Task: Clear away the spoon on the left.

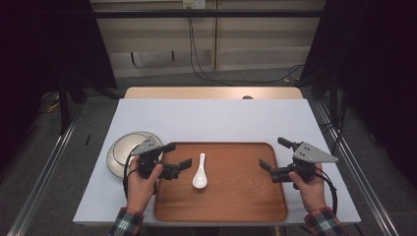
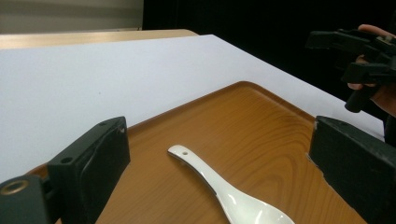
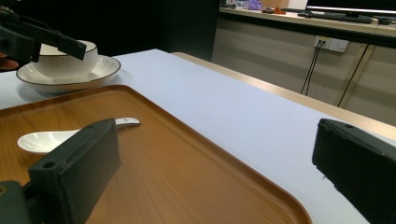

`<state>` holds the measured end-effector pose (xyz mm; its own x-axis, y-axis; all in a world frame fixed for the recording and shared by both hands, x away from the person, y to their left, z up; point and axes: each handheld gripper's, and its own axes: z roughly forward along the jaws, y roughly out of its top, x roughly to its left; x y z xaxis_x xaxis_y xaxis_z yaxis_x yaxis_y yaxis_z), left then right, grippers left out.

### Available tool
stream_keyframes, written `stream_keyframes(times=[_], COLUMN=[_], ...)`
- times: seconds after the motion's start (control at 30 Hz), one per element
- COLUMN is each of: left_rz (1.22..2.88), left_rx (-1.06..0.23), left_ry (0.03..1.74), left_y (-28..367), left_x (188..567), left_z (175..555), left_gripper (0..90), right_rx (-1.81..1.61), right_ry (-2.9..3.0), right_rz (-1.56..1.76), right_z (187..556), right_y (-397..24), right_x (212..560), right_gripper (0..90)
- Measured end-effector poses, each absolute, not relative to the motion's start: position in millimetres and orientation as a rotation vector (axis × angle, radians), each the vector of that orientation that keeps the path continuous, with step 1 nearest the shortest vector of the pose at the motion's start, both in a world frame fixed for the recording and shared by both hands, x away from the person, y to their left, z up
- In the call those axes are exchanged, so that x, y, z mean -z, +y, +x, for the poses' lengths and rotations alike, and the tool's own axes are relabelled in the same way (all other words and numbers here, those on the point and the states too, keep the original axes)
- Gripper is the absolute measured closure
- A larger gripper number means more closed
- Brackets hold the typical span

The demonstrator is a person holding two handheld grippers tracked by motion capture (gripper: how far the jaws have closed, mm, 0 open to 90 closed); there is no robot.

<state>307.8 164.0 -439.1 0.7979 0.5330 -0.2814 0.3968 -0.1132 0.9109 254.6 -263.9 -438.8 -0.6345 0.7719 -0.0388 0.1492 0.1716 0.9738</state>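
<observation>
We see a white ceramic soup spoon [image 1: 199, 173] lying on the wooden tray [image 1: 236, 196], left of the tray's middle, its rounded bowl toward the person and its short, flat handle, pierced by a small hole, pointing away. The glaze is smooth and glossy; the tray is a rounded rectangle of warm, grained wood with a low raised rim. The tray rests on a matte, pale white table surface [image 1: 211, 118], whose far edge shows a strip of light wood. Just off the tray's left rim we see a white plate [image 1: 118, 152] with a thin dark edge, and in the right gripper view a white bowl [image 3: 70, 63] sits on it. The left gripper [image 1: 178, 156] hovers at the tray's left edge, near the spoon, its blocky black jaws spread wide and empty. The right gripper [image 1: 273, 153] hovers over the tray's right edge, well apart from the spoon, jaws likewise wide apart with nothing between them.
</observation>
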Motion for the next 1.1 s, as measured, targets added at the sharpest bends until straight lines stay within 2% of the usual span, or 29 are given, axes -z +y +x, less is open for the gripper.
stream_keyframes(times=[1.1], left_rz=[1.69], left_rx=[-0.166], left_ry=[0.69], left_y=[210], left_x=[419], left_z=[301], left_gripper=[5.2], right_rx=[-1.52], right_ry=[1.907], right_rz=[0.917], right_z=[259], right_y=[-272], right_x=[439], right_gripper=[0.0])
